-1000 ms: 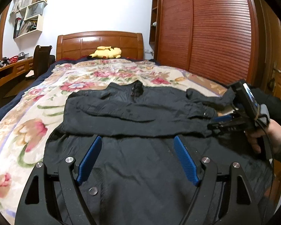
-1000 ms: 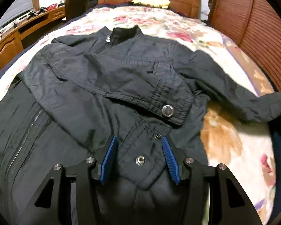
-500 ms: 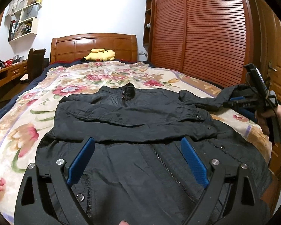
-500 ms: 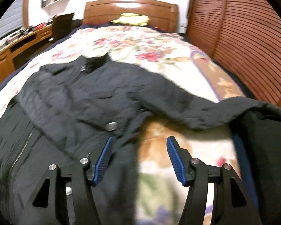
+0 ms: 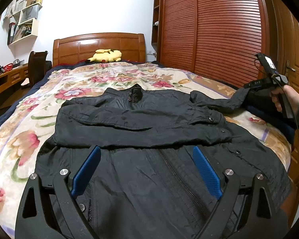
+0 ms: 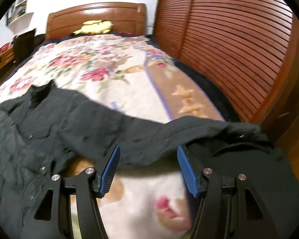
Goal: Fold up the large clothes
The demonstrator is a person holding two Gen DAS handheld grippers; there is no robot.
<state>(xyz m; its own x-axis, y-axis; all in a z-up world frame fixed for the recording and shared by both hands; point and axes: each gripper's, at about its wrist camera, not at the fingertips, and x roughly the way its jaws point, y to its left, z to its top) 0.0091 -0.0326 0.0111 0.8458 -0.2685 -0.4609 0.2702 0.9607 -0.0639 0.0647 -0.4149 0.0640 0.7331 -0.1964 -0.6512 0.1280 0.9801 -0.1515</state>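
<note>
Left wrist view: The black jacket (image 5: 149,131) lies front-up on the bed (image 5: 29,123), collar toward the headboard, hem nearest you. 1 sleeve is folded across the chest; the other sleeve (image 5: 215,101) stretches out toward the wardrobe side. The left tongs (image 5: 147,171) stand wide apart above the lower front panel, with nothing pressed between the pads. Expect thin, soft, slightly slick woven cloth: it will drape, crease and slide over the bedspread, not hold a shape. The zipper and snap buttons add small stiff spots; avoid pinching on them. Take hold at a seam, the hem corner or a cuff, where layers are thicker. The person's right hand (image 5: 287,99) carries the right tongs at the far edge of the bed, near the sleeve's end.

Right wrist view: The right tongs (image 6: 148,169) are apart, empty, with the outstretched sleeve (image 6: 169,135) just ahead of the pads. The picture is motion-blurred. Grip the sleeve near the cuff, judging by its reach.

No brand, label or legible writing is visible in either view.
</note>
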